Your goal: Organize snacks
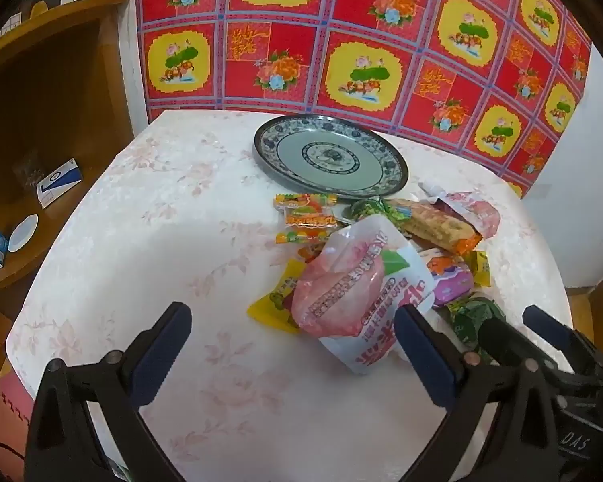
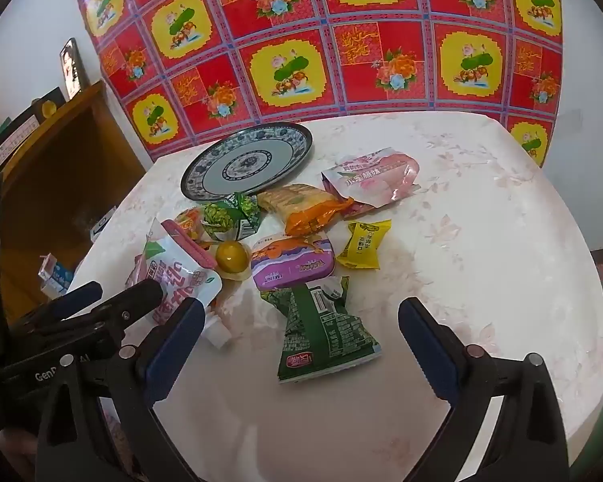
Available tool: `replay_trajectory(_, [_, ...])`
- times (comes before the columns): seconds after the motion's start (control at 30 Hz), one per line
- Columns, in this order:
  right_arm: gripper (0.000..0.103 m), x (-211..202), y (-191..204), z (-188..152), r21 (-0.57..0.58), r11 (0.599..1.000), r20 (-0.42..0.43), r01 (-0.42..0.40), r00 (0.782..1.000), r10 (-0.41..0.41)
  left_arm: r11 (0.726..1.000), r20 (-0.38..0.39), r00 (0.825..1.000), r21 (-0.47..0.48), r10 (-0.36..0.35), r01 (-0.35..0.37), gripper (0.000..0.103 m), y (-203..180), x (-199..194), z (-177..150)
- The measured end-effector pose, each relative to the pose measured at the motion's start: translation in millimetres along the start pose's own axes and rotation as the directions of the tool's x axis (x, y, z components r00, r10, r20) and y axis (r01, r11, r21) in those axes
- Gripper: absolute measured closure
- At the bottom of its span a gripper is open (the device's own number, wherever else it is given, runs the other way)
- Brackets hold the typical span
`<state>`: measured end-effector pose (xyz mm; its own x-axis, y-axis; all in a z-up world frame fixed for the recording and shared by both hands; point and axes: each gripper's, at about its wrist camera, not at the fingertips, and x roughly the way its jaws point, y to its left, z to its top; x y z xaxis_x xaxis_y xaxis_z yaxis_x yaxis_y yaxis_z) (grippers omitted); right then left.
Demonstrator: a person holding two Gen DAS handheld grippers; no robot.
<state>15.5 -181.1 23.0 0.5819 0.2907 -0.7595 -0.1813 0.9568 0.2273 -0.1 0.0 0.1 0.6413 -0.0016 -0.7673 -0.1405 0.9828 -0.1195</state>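
Both tongs, left tongs [image 1: 293, 345] and right tongs [image 2: 301, 341], spread wide; pink pouch [image 1: 353, 289] hides snacks beneath

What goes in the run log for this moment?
left gripper: open, empty | right gripper: open, empty | plate: bare | snacks: piled on table

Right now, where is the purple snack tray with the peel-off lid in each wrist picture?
Left wrist view: purple snack tray right of centre, half hidden behind the big pink-white pouch.
Right wrist view: centre, fully visible, just beyond the green packet.
Shared landmark: blue-patterned plate at the table's far side.
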Motion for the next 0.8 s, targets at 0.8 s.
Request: replay_trajectory(0.8, [0.004,-3.1,-0.3,3.6,0.007,1.000,-0.004,-0.011,1.000,0.011,1.000,-0.003,1.000,0.011,-0.005,0.005,0.000,-1.0,2.4,-1.9])
